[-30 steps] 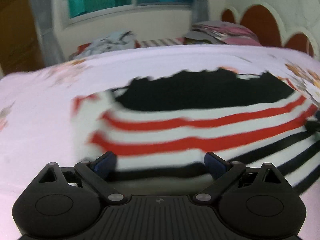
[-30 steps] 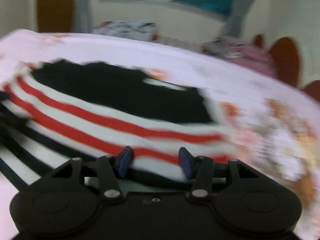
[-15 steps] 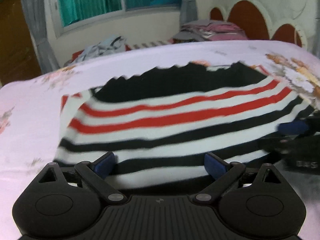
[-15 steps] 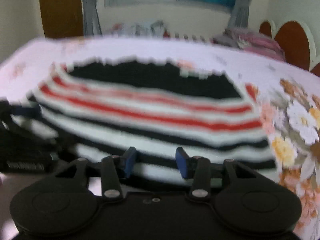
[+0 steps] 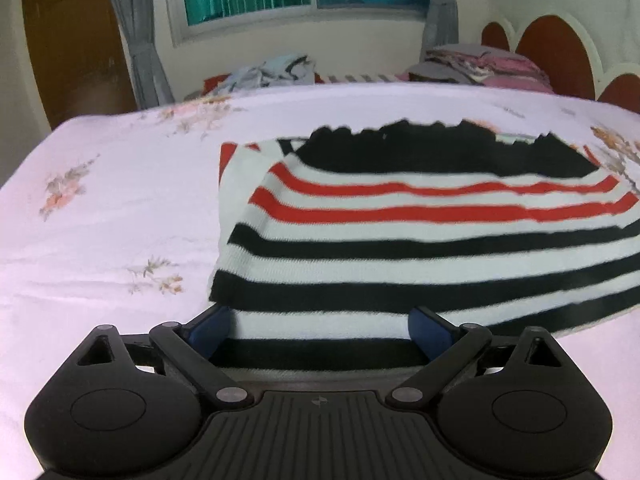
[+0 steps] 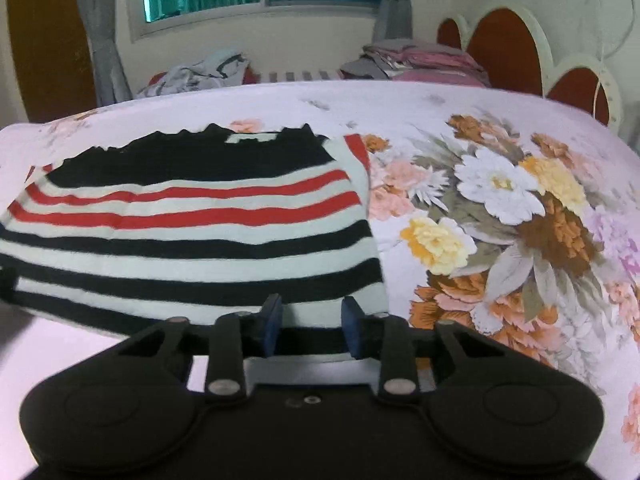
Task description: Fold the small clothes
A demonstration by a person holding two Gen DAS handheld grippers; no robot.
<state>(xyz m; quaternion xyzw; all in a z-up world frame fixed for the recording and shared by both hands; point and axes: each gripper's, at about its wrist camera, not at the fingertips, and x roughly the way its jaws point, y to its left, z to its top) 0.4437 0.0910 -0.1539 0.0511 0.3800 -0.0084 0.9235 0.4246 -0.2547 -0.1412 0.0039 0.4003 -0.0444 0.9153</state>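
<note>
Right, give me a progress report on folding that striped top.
Done: the sleeves of the striped top look tucked in, so it lies as a neat rectangle on the bed sheet. In hand: the left tongs and right tongs sit open at its near hem, gripping nothing. Left: lifting the hem over toward the black collar end.

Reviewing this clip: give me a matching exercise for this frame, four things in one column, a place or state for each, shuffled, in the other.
Things:
1. striped sweater
2. left gripper
3. loose pile of clothes
4. folded stack

Places or states:
A. beyond the bed, below the window
B. spread on the floral bedsheet
C. beside the headboard
D. fingers wide apart at the hem

Pairs: 1-B, 2-D, 3-A, 4-C
</note>
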